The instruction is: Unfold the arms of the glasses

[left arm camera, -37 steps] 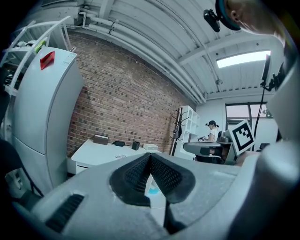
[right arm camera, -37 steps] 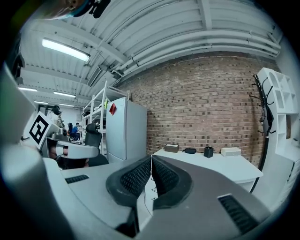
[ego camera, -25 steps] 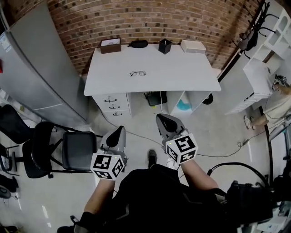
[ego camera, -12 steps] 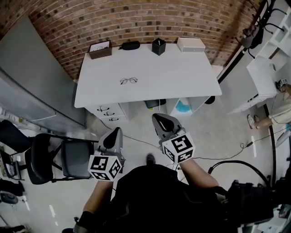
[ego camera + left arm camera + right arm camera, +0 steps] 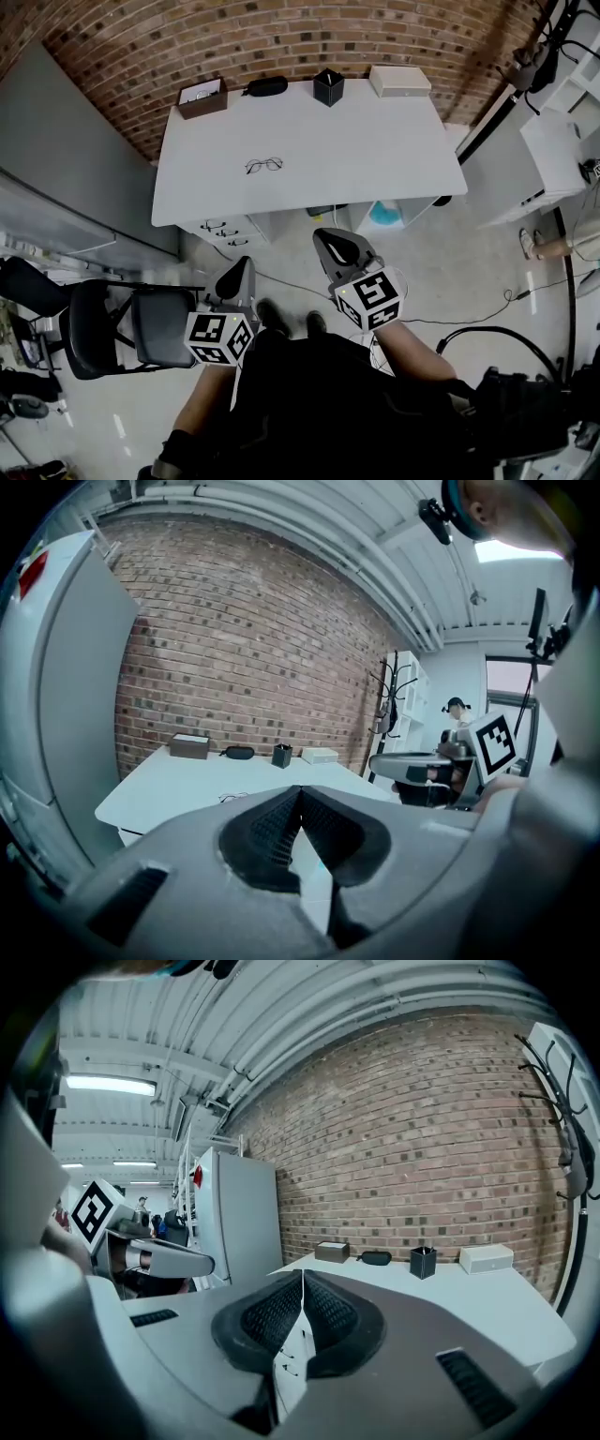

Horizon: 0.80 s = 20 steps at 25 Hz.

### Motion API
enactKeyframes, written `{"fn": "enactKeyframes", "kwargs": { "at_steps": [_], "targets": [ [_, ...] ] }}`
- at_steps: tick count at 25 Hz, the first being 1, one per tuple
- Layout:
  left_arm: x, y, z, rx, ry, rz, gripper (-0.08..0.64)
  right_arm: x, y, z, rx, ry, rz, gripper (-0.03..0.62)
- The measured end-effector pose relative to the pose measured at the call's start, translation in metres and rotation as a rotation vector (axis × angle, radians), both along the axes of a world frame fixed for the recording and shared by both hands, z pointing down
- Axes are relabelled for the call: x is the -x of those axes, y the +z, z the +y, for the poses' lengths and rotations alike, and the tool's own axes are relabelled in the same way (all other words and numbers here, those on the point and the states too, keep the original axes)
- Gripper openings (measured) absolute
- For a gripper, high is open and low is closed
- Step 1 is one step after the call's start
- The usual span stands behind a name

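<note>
A big white table point(image 5: 356, 150) is set against a brick wall point(image 5: 281, 37). It is seen from well back, with floor between it and the person. A black chair point(image 5: 141, 323) is parked off to the left, out of the way.

The left gripper point(image 5: 246, 266) and the right gripper point(image 5: 328, 240) are held out in front of the body, side by side, and both are pointed toward the table. The jaws of each are pressed together, and nothing is held between them. They are likely kept closed because nothing can be grabbed from this far away.

A brown box point(image 5: 201, 97), a black case point(image 5: 265, 87), a black cup point(image 5: 328, 87) and a white box point(image 5: 400, 81) are lined up along the back edge by the wall, so room is left in the middle for work.

The glasses point(image 5: 264, 165) are laid alone on the left part of the table, well apart from that row and from both grippers. They are thin and dark, like wire, with two round lenses. They are too small here for the fold of the arms to be told. The task is judged not yet begun.
</note>
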<state>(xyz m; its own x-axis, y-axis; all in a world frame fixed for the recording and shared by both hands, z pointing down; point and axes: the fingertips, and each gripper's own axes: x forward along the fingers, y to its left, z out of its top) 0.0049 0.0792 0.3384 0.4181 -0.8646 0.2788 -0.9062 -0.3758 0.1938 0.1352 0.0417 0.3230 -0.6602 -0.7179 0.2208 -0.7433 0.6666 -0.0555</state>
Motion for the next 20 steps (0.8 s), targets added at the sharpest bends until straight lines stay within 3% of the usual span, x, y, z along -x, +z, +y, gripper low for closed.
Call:
{"fn": "enactKeyframes", "kwargs": {
  "at_steps": [6,20],
  "targets": [
    [0.016,0.008,-0.041,0.006,0.023,0.027,0.009,0.021,0.005,-0.032,0.01,0.0,0.029,0.009],
    [0.073,0.026,-0.182,0.031,0.112,0.07,0.009,0.082,0.017,-0.16,0.043,0.086,0.083,0.009]
  ]
}}
